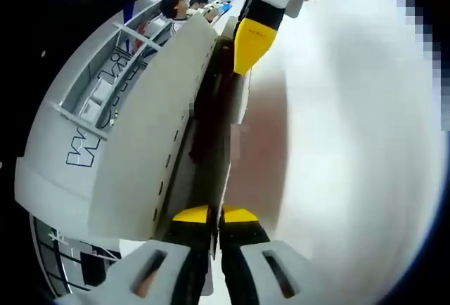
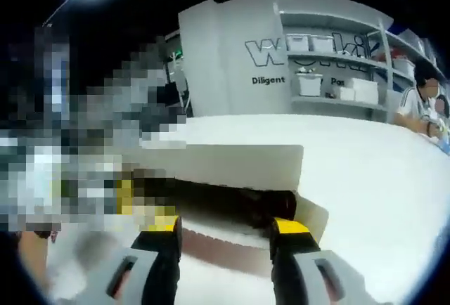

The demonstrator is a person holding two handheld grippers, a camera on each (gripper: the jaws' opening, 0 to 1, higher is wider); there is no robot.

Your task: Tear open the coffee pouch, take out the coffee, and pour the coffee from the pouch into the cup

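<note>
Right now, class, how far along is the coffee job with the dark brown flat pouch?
Done: only the pickup. In hand: the left gripper is shut on an edge of the dark brown flat pouch above the white table; the right gripper has its jaws apart at it, grip unclear. Left: tearing, as no tear shows, then pouring into the cup.

White table [image 2: 365, 171]; white-and-dark box [image 2: 239, 178] lies on it.

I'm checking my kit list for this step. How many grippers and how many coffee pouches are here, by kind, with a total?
Grippers: 2 (left gripper, right gripper)
Coffee pouch: 1
Total: 3
</note>
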